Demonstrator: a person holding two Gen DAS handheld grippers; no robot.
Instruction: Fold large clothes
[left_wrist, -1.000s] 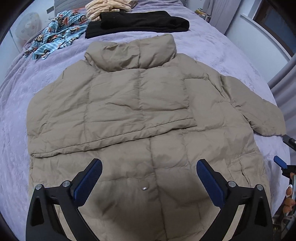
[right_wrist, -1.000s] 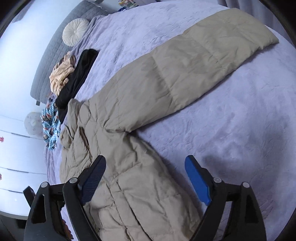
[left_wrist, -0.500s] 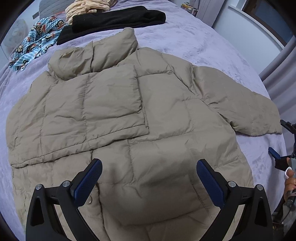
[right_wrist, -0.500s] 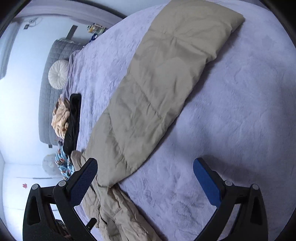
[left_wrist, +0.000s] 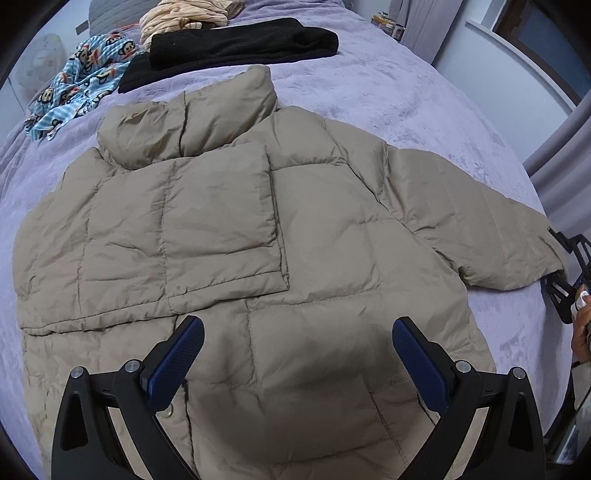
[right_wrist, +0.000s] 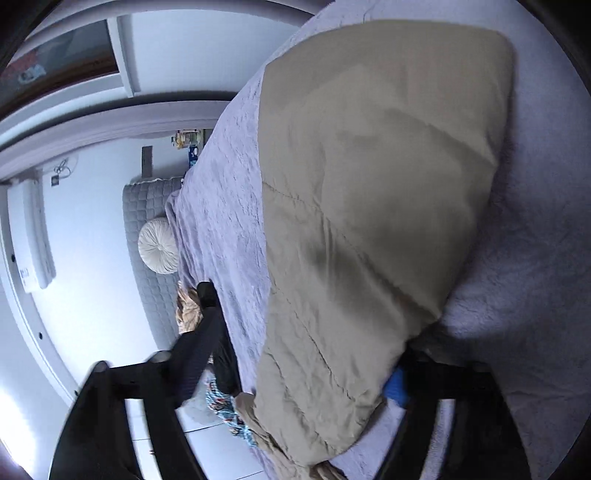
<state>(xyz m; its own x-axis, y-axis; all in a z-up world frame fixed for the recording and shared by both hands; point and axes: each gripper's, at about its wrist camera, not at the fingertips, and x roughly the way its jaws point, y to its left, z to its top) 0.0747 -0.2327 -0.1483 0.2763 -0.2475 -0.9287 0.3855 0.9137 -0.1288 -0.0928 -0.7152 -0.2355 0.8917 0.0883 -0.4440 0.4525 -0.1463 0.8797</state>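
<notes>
A beige puffer jacket (left_wrist: 258, 258) is shown spread on a bed (left_wrist: 424, 103) covered in purple fabric, collar toward the headboard. One sleeve is already laid across the jacket's chest; the other sleeve (left_wrist: 491, 229) is extended outward from the jacket's shoulder toward the bed's edge. The left gripper (left_wrist: 295, 354) is held above the jacket's lower hem, its jaws released and wide apart, with nothing between them. The right gripper (right_wrist: 295, 369) is placed at the cuff end of the extended sleeve; its jaws are closing, and the sleeve is seen between them, though a firm pinch cannot yet be confirmed, since one pad is hidden by fabric. Beyond the jacket's collar lie a black garment (left_wrist: 240, 44), a printed blue cloth (left_wrist: 81, 77) and a striped pale garment (left_wrist: 184, 18).

Risks judged from this state: the thick, slippery padding may slide out of a shallow bite when the sleeve is lifted; the bed cover may be pinched together with the cuff; the already folded sleeve may be dragged askew if the jacket body is tugged.
</notes>
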